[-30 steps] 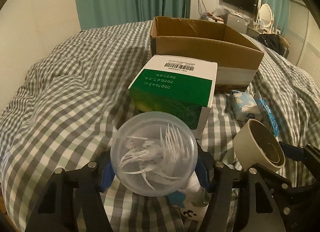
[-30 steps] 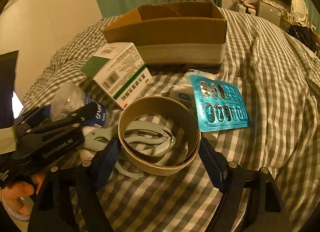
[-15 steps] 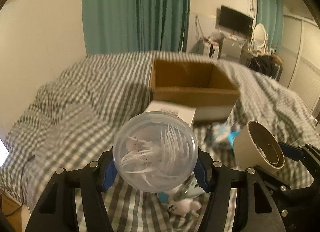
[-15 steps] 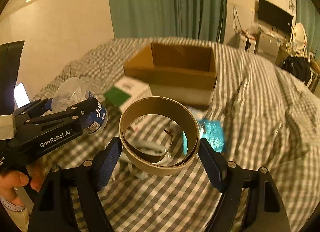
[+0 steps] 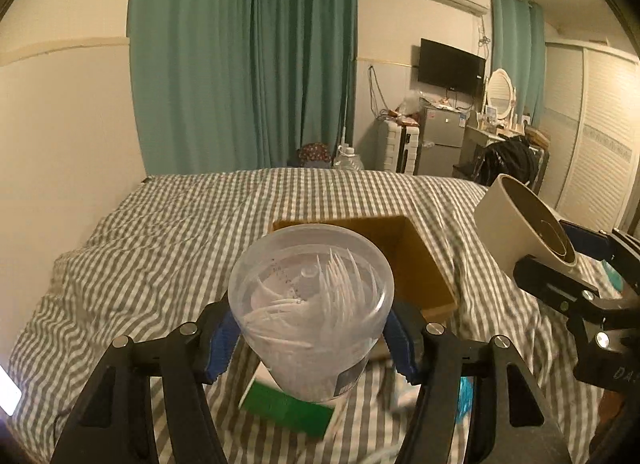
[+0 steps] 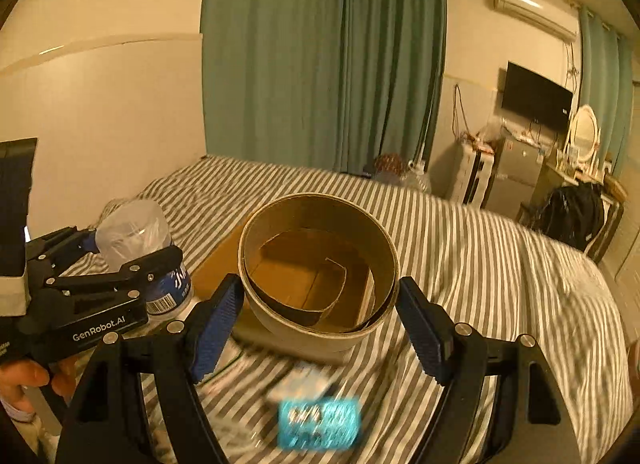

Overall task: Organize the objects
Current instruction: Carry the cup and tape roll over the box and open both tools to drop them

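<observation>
Wrist cams fwd, share bed (image 5: 168, 248).

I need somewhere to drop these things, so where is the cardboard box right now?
The cardboard box sits open on the checked bedspread, straight ahead, behind the clear jar in the left wrist view and seen through the tape ring in the right.

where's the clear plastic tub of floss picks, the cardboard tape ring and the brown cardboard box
clear plastic tub of floss picks (image 5: 310, 304), left wrist view, see-through lid
cardboard tape ring (image 6: 320, 334), right wrist view, lower outer wall
brown cardboard box (image 5: 420, 264), left wrist view, inner right wall
</observation>
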`<state>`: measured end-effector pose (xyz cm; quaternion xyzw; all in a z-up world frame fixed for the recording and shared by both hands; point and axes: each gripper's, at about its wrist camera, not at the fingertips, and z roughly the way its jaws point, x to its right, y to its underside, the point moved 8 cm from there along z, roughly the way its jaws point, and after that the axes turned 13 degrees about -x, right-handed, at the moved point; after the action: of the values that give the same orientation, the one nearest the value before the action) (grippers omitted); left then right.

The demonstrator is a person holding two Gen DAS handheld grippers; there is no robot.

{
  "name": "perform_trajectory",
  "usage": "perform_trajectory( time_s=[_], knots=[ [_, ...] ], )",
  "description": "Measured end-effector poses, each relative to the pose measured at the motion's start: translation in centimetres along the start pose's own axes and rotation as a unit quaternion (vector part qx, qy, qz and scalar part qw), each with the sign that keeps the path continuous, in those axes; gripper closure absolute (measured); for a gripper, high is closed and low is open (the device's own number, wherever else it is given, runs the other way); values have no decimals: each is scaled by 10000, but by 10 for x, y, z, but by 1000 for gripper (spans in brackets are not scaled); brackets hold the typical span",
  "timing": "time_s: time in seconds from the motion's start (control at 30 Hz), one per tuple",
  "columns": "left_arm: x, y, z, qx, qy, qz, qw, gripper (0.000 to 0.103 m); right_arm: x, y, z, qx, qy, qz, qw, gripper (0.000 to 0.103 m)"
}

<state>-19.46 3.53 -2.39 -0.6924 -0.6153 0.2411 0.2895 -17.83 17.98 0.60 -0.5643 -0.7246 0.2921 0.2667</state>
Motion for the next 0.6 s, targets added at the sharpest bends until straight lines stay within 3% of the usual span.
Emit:
perform_trajectory(
  time_s=[0.27, 0.6],
  knots=[
    [8, -53, 58, 42, -225, 113, 9997, 38, 11, -33, 80, -282, -89, -136, 9995, 26],
    [10, -55, 138, -438, -586, 450, 9963, 38, 9, -29, 167, -694, -114, -454, 9965, 26]
  ],
)
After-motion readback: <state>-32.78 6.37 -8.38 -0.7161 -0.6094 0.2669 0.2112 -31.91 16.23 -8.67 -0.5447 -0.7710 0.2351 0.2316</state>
